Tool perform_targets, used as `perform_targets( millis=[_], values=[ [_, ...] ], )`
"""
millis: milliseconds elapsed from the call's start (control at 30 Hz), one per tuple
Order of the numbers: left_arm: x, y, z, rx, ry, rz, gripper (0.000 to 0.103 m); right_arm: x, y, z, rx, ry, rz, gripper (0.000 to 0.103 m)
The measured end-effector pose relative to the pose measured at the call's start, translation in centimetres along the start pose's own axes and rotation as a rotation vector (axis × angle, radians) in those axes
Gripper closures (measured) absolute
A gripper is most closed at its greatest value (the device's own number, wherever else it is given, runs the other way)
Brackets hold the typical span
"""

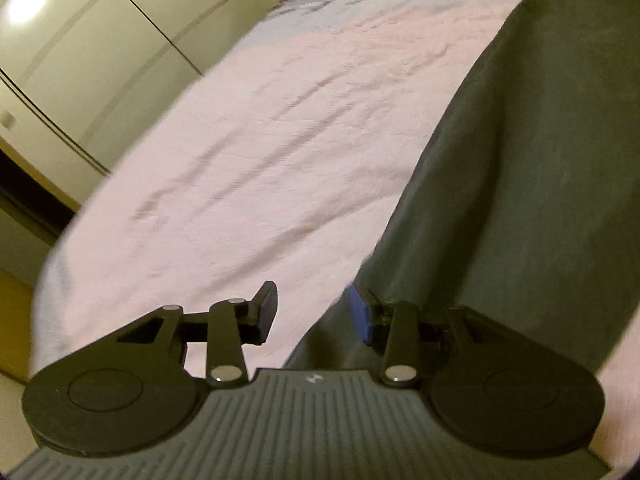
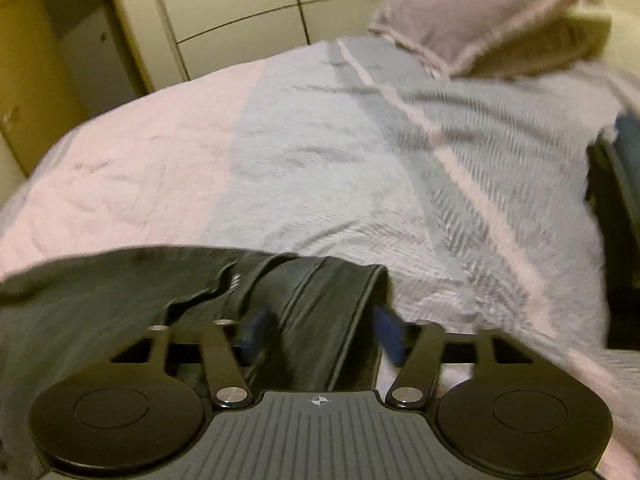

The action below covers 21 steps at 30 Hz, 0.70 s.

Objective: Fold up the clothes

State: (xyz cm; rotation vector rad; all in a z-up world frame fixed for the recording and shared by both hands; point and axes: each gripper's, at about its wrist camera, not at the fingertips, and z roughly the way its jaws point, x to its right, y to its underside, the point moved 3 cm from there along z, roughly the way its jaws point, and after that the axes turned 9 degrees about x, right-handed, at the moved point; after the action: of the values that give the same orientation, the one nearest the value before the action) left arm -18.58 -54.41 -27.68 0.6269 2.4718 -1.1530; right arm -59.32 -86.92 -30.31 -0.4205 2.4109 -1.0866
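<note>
A dark grey-green garment (image 1: 520, 160) lies spread flat along the right side of a pink bed cover (image 1: 260, 152). My left gripper (image 1: 314, 312) hovers over the garment's near left edge. It is open, and only the cover and the cloth's edge show between its fingers. In the right wrist view the same garment (image 2: 100, 292) crosses the lower left, and a stitched, seamed end of it runs up between my right gripper's (image 2: 322, 332) fingers. That gripper is open wide; its blue right pad stands clear of the cloth.
The bed cover (image 2: 320, 160) turns from pink to pale blue with a pink stripe. A mauve pillow (image 2: 472, 12) lies at the far end. Cream wardrobe doors (image 2: 240, 8) stand behind the bed. A dark object (image 2: 624, 184) sits off the bed's right edge.
</note>
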Motion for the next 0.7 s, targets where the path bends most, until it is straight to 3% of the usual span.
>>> perform_targets(
  millis=[133,167,233,367,500,600,700],
  values=[
    [0.3,-0.3,2.4,-0.004,0.081,0.017,0.066,2.2,0.8,1.1,-0.033,-0.078,0.109,0.028],
    [0.2,-0.3,2.6,-0.008,0.088,0.007,0.066,2.4,1.0,0.9,-0.032,-0.094,0.122,0.04],
    [-0.2,-0.5,2.9,-0.016,0.104,-0.032,0.066,2.6,0.9,0.5,-0.03,-0.106,0.131,0.049],
    [-2.3,-1.1,0.6,0.044,0.11,-0.118,0.066,1.8,0.6,-0.3,-0.008,-0.089,0.086,0.065],
    [-4.0,-1.1,-1.3,0.048,0.121,-0.141,0.06,0.9,0.0,-1.6,0.046,-0.076,0.05,0.076],
    [-3.9,-0.4,-0.9,-0.012,0.211,-0.151,0.052,0.3,-0.1,-2.1,0.076,-0.068,0.033,0.079],
    [-2.6,0.7,0.7,-0.075,0.199,-0.084,0.05,0.0,0.2,-2.1,0.085,-0.057,0.019,0.08]
  ],
)
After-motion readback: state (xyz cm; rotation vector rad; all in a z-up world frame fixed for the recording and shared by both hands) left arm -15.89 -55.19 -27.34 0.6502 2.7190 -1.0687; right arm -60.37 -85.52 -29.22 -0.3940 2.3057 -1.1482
